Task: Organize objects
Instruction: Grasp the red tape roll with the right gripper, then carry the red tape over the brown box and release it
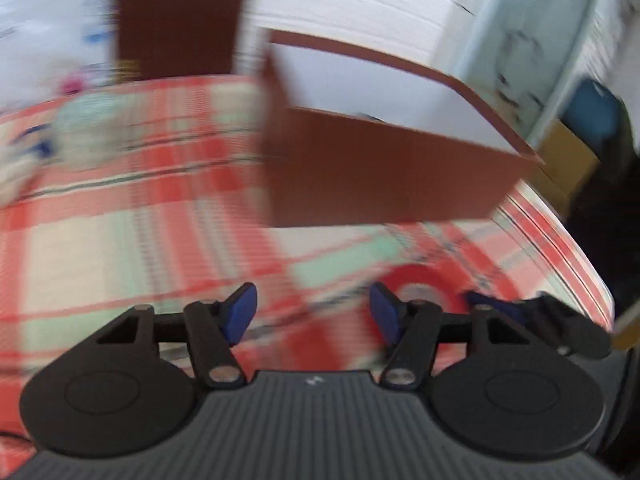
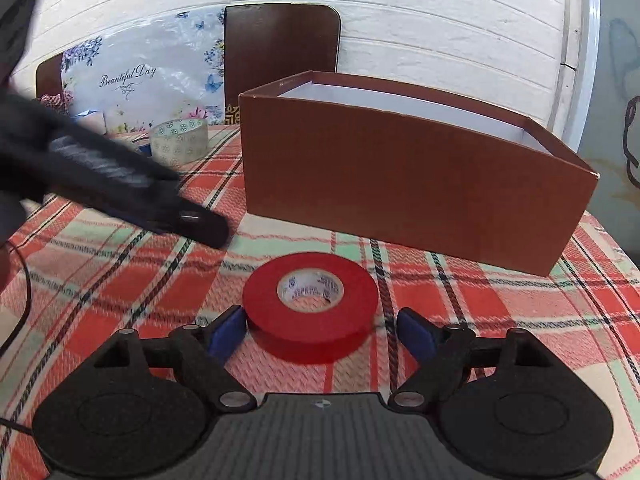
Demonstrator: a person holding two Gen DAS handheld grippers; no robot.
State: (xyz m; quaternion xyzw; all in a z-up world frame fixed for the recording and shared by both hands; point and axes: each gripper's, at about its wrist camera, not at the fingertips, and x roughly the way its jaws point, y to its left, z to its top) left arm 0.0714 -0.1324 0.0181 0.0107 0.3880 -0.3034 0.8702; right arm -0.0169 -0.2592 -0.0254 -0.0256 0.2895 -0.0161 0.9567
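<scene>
A red tape roll (image 2: 311, 305) lies flat on the plaid tablecloth (image 2: 120, 280), just between the blue pads of my open right gripper (image 2: 322, 334). Neither pad touches it. An open brown cardboard box (image 2: 408, 176) with a white inside stands behind it. A clear patterned tape roll (image 2: 180, 140) sits at the back left. My left gripper (image 1: 312, 316) is open and empty; its view is blurred, with the brown box (image 1: 384, 176) ahead, the red roll (image 1: 424, 284) and the right gripper's tips at its right. The left gripper's body (image 2: 120, 184) crosses the right wrist view at left.
A brown chair back (image 2: 280, 48) and a flowered plastic bag (image 2: 140, 80) stand behind the table against a white wall. A black cable (image 2: 24, 280) runs along the table's left side. The table edge (image 1: 568, 248) falls away to the right.
</scene>
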